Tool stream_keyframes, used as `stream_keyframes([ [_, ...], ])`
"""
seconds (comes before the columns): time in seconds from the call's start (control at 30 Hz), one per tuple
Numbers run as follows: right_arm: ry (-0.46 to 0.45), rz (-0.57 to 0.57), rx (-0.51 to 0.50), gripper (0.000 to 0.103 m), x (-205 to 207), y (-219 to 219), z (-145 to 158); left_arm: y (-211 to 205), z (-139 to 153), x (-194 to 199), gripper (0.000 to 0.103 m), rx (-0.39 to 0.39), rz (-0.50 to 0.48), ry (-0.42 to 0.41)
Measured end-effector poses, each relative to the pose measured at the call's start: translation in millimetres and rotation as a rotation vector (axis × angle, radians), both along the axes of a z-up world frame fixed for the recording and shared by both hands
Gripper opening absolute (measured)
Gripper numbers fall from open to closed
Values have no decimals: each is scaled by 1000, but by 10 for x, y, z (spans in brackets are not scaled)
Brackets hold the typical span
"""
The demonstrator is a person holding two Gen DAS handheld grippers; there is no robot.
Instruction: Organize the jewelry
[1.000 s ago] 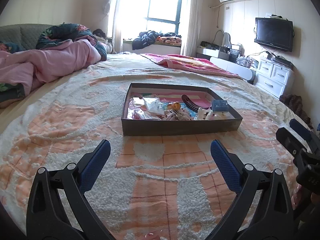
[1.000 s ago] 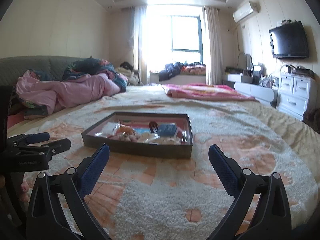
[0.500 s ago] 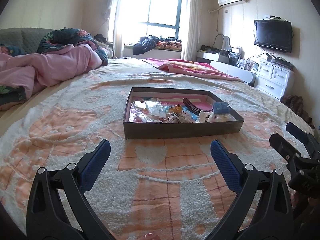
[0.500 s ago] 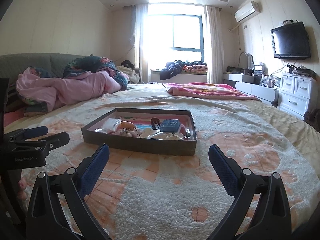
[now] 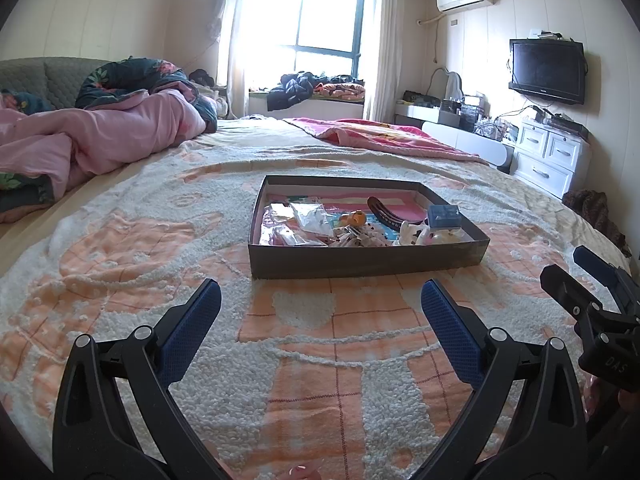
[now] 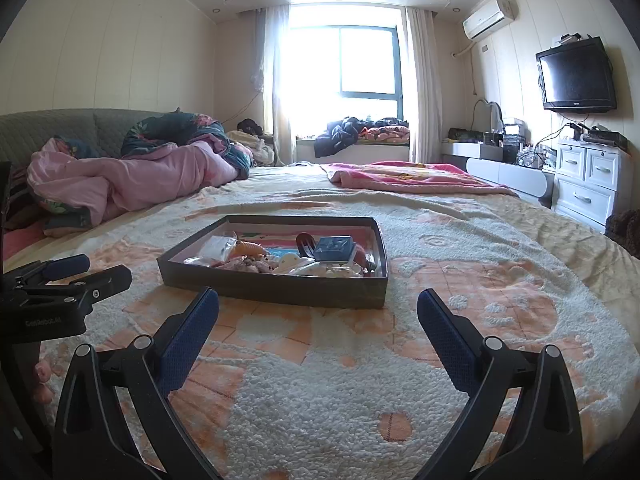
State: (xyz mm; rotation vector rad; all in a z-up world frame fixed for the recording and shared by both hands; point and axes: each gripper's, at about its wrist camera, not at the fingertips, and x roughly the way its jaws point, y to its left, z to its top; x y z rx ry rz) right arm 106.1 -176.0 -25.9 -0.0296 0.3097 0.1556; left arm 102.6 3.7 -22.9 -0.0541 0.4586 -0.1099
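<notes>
We are seeing one tray [image 5: 360, 266] lying on one bedspread [image 5: 120, 264]. Inside the tray we are counting one blue box [image 5: 443, 216], one dark hair clip [image 5: 386, 212], one orange piece [image 5: 354, 218] and at least two clear bags [image 5: 310, 216]; the small pale pieces by the tray's near wall are too tangled for counting. Two grippers, left [image 5: 320, 308] and right [image 6: 318, 308], are hovering near the tray, both spread wide.

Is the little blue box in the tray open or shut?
Shut, as far as the views show: the blue box sits in the tray with its lid flat on top and no gap visible.
</notes>
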Motion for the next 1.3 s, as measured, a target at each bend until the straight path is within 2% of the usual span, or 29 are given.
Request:
stream_keyframes([
  [1.3, 4, 5, 2, 97, -25, 30, -6, 56, 25, 10, 92, 9, 17, -2],
])
